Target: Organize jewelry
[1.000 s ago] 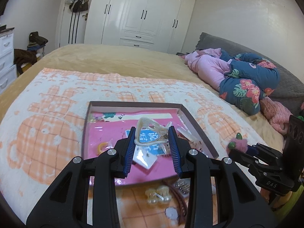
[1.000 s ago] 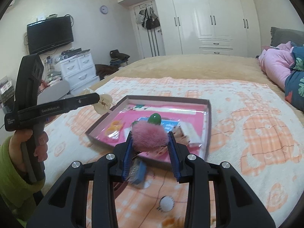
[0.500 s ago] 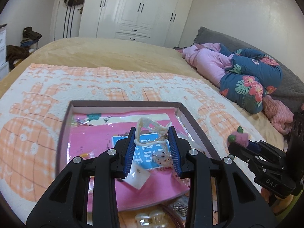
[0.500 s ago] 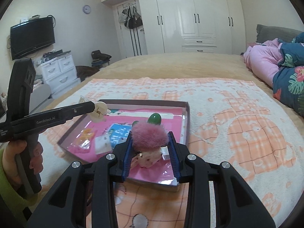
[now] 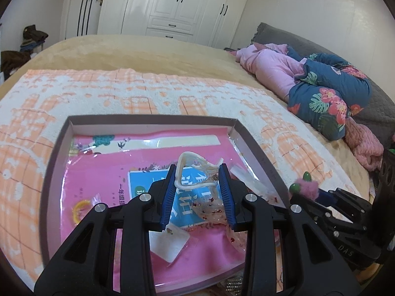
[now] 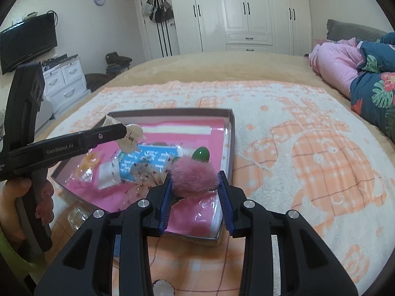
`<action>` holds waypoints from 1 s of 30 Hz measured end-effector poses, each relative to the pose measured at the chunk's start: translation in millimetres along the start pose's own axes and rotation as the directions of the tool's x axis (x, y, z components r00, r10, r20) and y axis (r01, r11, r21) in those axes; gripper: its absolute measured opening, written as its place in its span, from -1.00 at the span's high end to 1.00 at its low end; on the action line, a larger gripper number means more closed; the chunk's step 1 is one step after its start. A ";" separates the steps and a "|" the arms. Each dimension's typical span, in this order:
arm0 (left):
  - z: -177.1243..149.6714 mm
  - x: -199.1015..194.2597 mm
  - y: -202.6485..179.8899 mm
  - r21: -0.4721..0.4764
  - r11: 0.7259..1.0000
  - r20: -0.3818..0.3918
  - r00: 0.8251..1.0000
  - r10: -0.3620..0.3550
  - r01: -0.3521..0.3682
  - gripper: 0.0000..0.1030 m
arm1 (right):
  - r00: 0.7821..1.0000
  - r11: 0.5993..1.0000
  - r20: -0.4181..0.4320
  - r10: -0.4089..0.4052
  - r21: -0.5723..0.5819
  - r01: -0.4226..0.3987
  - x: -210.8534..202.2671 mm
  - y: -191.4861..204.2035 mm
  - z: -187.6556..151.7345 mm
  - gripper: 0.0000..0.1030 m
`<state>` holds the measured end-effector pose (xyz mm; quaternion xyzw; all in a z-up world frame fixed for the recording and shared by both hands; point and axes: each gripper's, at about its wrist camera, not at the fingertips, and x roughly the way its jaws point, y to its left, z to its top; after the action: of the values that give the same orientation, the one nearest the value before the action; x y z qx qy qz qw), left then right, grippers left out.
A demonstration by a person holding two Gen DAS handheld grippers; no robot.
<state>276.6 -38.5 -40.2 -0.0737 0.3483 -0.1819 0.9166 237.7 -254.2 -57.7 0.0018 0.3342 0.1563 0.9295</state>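
Observation:
A shallow cardboard box (image 5: 57, 153) (image 6: 228, 133) with a pink lining lies on the bed towel. My left gripper (image 5: 197, 170) is shut on a cream translucent hair claw clip (image 5: 191, 166), held over the middle of the box. The same clip (image 6: 130, 135) shows at the left gripper's tip in the right wrist view. My right gripper (image 6: 195, 180) is shut on a pink fluffy hair clip (image 6: 193, 177) with green beads (image 6: 202, 153), above the box's near right corner. That fluffy clip (image 5: 306, 187) also appears at the right edge of the left wrist view.
Inside the box lie a blue card (image 5: 190, 197), a small white packet (image 5: 170, 243), an orange ring in plastic (image 5: 80, 209) and a speckled clear bag (image 5: 212, 209). Folded quilts (image 5: 318, 83) sit at the bed's right. A person's hand (image 6: 14, 212) grips the left handle.
Both grippers have moved forward and down over the box, which now fills more of each view. Each keeps hold of its clip.

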 end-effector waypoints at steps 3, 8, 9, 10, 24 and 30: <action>-2.0 3.1 0.9 0.002 1.000 -0.010 1.000 0.004 -0.004 0.50 | 1.000 1.000 -0.023 0.004 -0.004 -0.004 6.7 3.7 -3.5 0.36; -5.6 4.6 1.9 -0.001 1.000 -0.024 1.000 0.011 -0.011 0.49 | 0.999 1.000 -0.045 0.004 -0.006 -0.005 13.2 8.6 -6.9 0.34; -6.0 4.7 2.4 -0.003 1.000 -0.027 1.000 0.012 -0.012 0.49 | 0.999 1.000 -0.049 0.002 -0.005 -0.002 13.9 9.1 -7.4 0.34; -6.2 5.2 2.7 -0.004 1.000 -0.029 1.000 0.013 -0.013 0.49 | 0.999 1.000 -0.050 0.001 -0.003 -0.001 14.1 8.8 -7.5 0.32; -9.0 3.2 6.7 -0.013 0.999 -0.041 0.999 0.031 -0.032 0.49 | 1.000 1.000 -0.023 0.004 0.024 -0.004 0.5 3.2 -8.9 -0.07; -10.2 -0.8 8.0 -0.018 0.999 -0.037 0.999 0.036 -0.037 0.48 | 0.999 1.000 0.040 -0.005 0.014 0.005 -24.5 8.2 -8.7 -0.39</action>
<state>271.4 -30.9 -49.5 -0.0726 0.3680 -0.1631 0.9125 212.2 -254.5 -48.3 0.0105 0.3167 0.1516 0.9363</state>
